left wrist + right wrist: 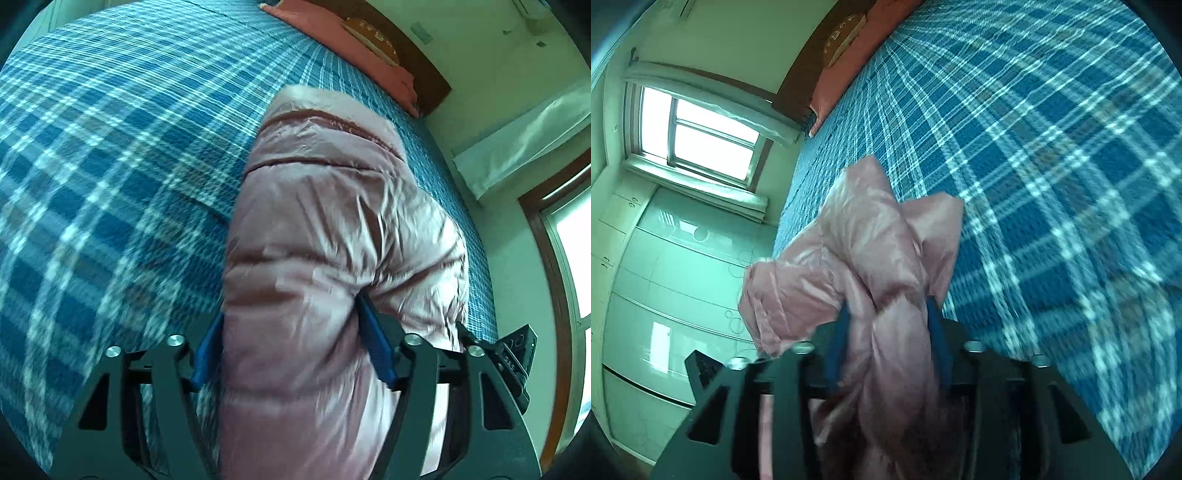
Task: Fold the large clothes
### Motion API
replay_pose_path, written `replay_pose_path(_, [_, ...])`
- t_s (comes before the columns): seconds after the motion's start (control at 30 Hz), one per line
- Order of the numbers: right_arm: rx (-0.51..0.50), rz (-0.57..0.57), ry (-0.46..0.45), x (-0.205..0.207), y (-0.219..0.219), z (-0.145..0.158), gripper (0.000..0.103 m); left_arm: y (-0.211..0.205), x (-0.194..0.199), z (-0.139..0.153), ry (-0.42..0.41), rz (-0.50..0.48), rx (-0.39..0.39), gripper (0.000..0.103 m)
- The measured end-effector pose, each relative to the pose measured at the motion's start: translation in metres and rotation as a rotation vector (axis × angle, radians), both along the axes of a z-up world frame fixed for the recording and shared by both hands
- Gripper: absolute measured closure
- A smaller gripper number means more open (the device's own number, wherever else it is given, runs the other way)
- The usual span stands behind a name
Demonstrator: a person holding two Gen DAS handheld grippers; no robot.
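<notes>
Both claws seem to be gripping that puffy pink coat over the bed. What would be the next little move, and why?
Probably carry it out over the plaid bedspread and lower it to lie flat. The left gripper and right gripper each pinch a bunched part of the pink jacket, which hangs crumpled, so it likely needs spreading before any fold.

I can't read any text from here. The only lettering I find is a row of pale marks on the tan cushion [373,37] at the top of the left wrist view, seen again at the upper middle of the right wrist view [842,37]; it is too blurred to make out.
</notes>
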State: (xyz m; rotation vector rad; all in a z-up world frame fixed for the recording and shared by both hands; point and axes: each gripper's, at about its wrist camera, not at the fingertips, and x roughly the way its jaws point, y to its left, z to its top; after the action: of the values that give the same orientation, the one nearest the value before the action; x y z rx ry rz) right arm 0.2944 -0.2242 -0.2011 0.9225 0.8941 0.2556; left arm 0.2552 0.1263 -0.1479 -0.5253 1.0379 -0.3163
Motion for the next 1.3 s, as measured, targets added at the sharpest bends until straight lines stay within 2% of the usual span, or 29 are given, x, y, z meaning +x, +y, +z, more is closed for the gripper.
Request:
replay_pose_path(0.03, [-0.008, -0.003, 0.000, -0.007, 0.000, 0.003, 0.035, 0.003, -0.008, 0.002, -0.003, 0.000, -0.017, 0.030])
replay_pose_path(0.07, [-0.010, -0.001, -0.008, -0.018, 0.000, 0.006, 0.034, 0.005, -0.016, 0.003, -0.004, 0.000, -0.033, 0.028])
replay_pose_path(0.2, [0.024, 0.027, -0.009, -0.068, 0.003, 0.006, 0.031, 0.015, -0.065, 0.006, 0.003, 0.002, -0.104, 0.023])
replay_pose_path(0.37, [0.082, 0.030, -0.007, -0.126, 0.013, -0.005, 0.030, 0.013, -0.124, 0.008, 0.002, -0.009, -0.138, 0.018])
replay_pose_path(0.47, [0.113, 0.031, -0.003, -0.155, 0.025, -0.014, 0.030, 0.010, -0.146, 0.006, -0.005, -0.008, -0.136, 0.016])
replay_pose_path(0.53, [0.091, 0.033, -0.016, -0.167, 0.034, -0.015, 0.030, 0.007, -0.152, 0.003, -0.013, -0.014, -0.121, 0.016])
replay_pose_path(0.6, [0.051, 0.028, -0.019, -0.171, 0.040, -0.013, 0.045, 0.005, -0.155, -0.001, -0.014, -0.003, -0.119, 0.027])
replay_pose_path(0.63, [0.051, 0.026, -0.015, -0.171, 0.042, -0.013, 0.059, 0.004, -0.156, -0.001, -0.022, 0.003, -0.114, 0.031])
replay_pose_path(0.67, [0.056, 0.030, -0.014, -0.169, 0.042, -0.013, 0.067, 0.001, -0.155, 0.001, -0.035, -0.001, -0.107, 0.040])
replay_pose_path(0.7, [0.049, 0.033, -0.016, -0.165, 0.040, -0.013, 0.070, 0.001, -0.156, 0.002, -0.049, -0.007, -0.095, 0.048])
replay_pose_path(0.77, [0.041, 0.020, -0.018, -0.158, 0.036, -0.015, 0.074, -0.002, -0.154, 0.000, -0.056, -0.013, -0.071, 0.052])
replay_pose_path(0.93, [0.085, 0.008, -0.015, -0.162, 0.033, -0.028, 0.074, -0.006, -0.156, 0.001, -0.076, -0.010, -0.020, 0.052])
replay_pose_path(1.0, [0.114, 0.002, -0.016, -0.165, 0.033, -0.034, 0.072, -0.005, -0.157, 0.001, -0.080, -0.003, -0.011, 0.048])
replay_pose_path(1.07, [0.139, -0.008, -0.020, -0.171, 0.024, -0.044, 0.069, -0.004, -0.161, 0.002, -0.082, 0.003, -0.001, 0.044])
replay_pose_path(1.3, [0.137, -0.045, -0.030, -0.199, 0.014, -0.044, 0.056, 0.005, -0.182, 0.008, -0.083, 0.049, 0.000, 0.038])
